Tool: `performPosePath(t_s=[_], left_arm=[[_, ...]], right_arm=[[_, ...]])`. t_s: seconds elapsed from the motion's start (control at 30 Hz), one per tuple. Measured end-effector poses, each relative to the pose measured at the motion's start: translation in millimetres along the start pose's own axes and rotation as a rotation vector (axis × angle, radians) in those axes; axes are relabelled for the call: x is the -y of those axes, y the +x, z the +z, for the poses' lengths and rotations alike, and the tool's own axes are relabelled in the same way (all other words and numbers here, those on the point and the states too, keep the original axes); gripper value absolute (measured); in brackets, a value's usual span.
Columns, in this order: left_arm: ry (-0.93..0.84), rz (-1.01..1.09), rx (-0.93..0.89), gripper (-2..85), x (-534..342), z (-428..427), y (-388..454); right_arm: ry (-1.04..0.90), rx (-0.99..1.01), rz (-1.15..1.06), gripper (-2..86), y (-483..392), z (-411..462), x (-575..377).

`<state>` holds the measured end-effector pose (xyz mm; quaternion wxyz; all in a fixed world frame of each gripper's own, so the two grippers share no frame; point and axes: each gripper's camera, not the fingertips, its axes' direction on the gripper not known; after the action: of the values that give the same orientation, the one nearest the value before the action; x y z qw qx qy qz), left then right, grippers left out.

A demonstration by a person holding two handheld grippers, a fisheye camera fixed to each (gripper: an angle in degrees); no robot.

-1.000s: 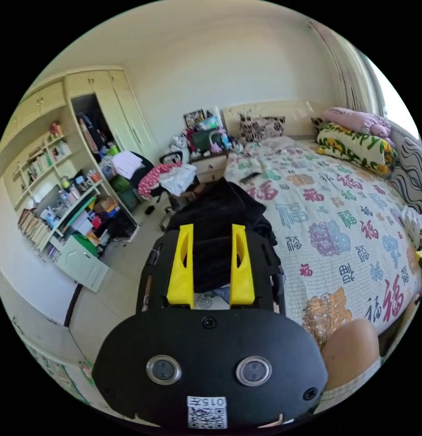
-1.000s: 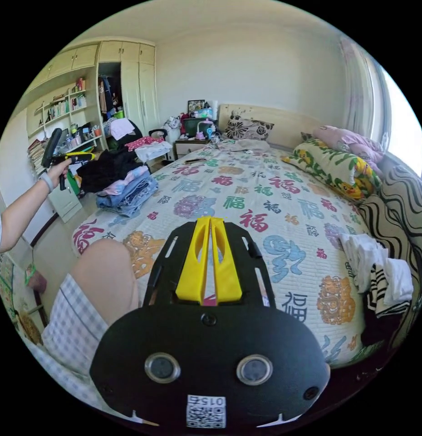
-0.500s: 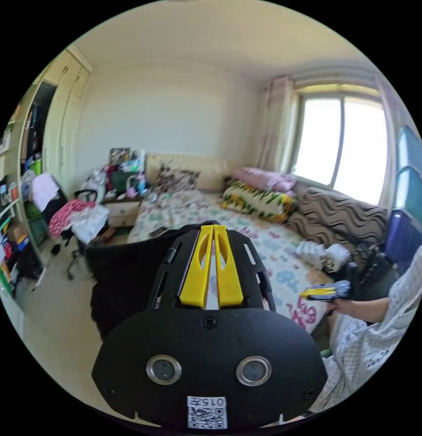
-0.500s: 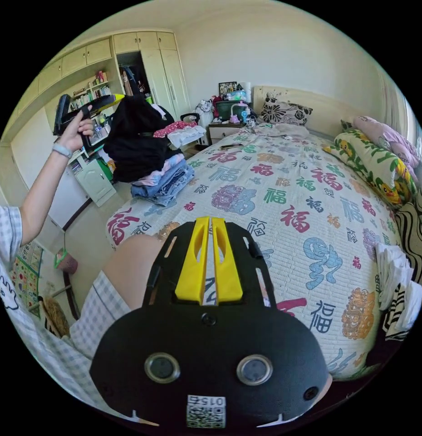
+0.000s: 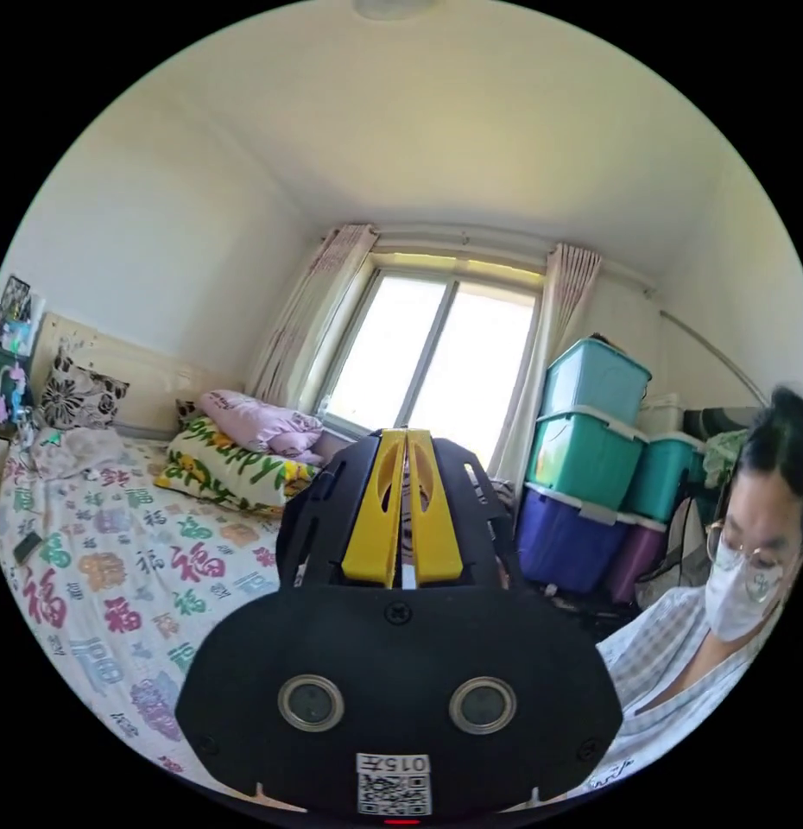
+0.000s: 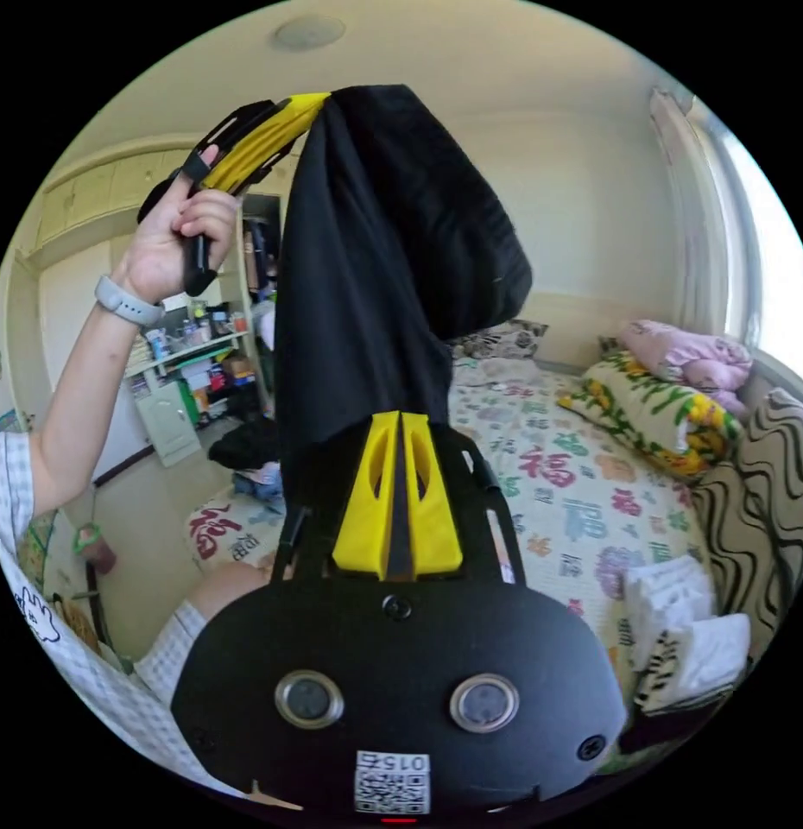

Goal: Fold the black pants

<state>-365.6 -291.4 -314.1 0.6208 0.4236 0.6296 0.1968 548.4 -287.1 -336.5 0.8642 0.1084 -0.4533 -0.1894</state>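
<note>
As left gripper [image 6: 319, 102] pinches them, limp black pants [image 6: 367, 276] hang bunched.

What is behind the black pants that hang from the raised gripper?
The black pants hang from the left gripper, held high. Behind them, part of a patterned pillow and the bed can be seen at their edge. The wall and wardrobe area directly behind are covered.
</note>
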Motion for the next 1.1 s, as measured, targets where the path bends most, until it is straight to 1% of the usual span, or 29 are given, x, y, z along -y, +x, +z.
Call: performPosePath(t_s=[0.03, 0.1, 0.2, 0.27, 0.33, 0.37, 0.43, 0.47, 0.53, 0.57, 0.63, 0.77, 0.83, 0.87, 0.93, 1.0, 1.07, 1.1], left_arm=[[0.031, -0.024, -0.026, -0.7, 6, 3, -1], [0.072, -0.047, -0.084, -0.7, 12, -1, -4], [0.12, -0.011, -0.082, -0.7, 8, -38, -3], [0.134, 0.008, -0.005, -0.6, -3, -74, -6], [0.106, -0.021, 0.153, -0.6, -22, -126, -20], [0.093, -0.037, 0.194, -0.6, -27, -139, -25], [0.027, -0.106, 0.337, -0.6, -50, -187, -43], [0.01, -0.123, 0.378, -0.6, -55, -198, -48], [-0.056, -0.19, 0.536, -0.6, -76, -237, -63], [-0.072, -0.213, 0.578, -0.6, -81, -245, -68], [-0.121, -0.284, 0.722, -0.6, -100, -276, -81], [-0.099, -0.399, 0.763, -0.6, -128, -316, -101], [-0.053, -0.452, 0.749, -0.6, -142, -339, -113], [-0.041, -0.463, 0.739, -0.6, -145, -343, -116], [-0.006, -0.489, 0.711, -0.7, -153, -360, -126], [0.015, -0.504, 0.704, -0.6, -156, -372, -133], [0.027, -0.515, 0.703, -0.6, -158, -382, -139], [0.028, -0.516, 0.704, -0.6, -159, -387, -142]], right_arm=[[0.031, -0.069, -0.004, -0.4, 17, -19, 4], [0.072, -0.1, -0.016, -0.7, 36, -48, 8], [0.037, -0.022, -0.049, -0.6, 58, -67, -1], [-0.017, -0.014, -0.065, -0.2, 67, -58, -21], [-0.142, 0.013, -0.003, 2.3, 81, -21, -61], [-0.189, 0.049, 0.021, 3.3, 84, -7, -73], [-0.353, 0.19, 0.165, 5.7, 95, 50, -122], [-0.382, 0.21, 0.202, 5.9, 97, 63, -134], [-0.469, 0.246, 0.333, 7.2, 100, 107, -169], [-0.49, 0.252, 0.339, 7.6, 99, 116, -173], [-0.549, 0.253, 0.319, 9.2, 93, 146, -176], [-0.579, 0.223, 0.145, 11.5, 90, 182, -146], [-0.569, 0.216, -0.006, 12.2, 95, 210, -115], [-0.572, 0.223, -0.042, 12.3, 96, 218, -107], [-0.617, 0.233, -0.167, 13.1, 103, 258, -76], [-0.68, 0.262, -0.196, 13.4, 114, 293, -61], [-0.791, 0.334, -0.131, 13.5, 129, 332, -57], [-0.879, 0.412, -0.044, 13.4, 140, 360, -62]])
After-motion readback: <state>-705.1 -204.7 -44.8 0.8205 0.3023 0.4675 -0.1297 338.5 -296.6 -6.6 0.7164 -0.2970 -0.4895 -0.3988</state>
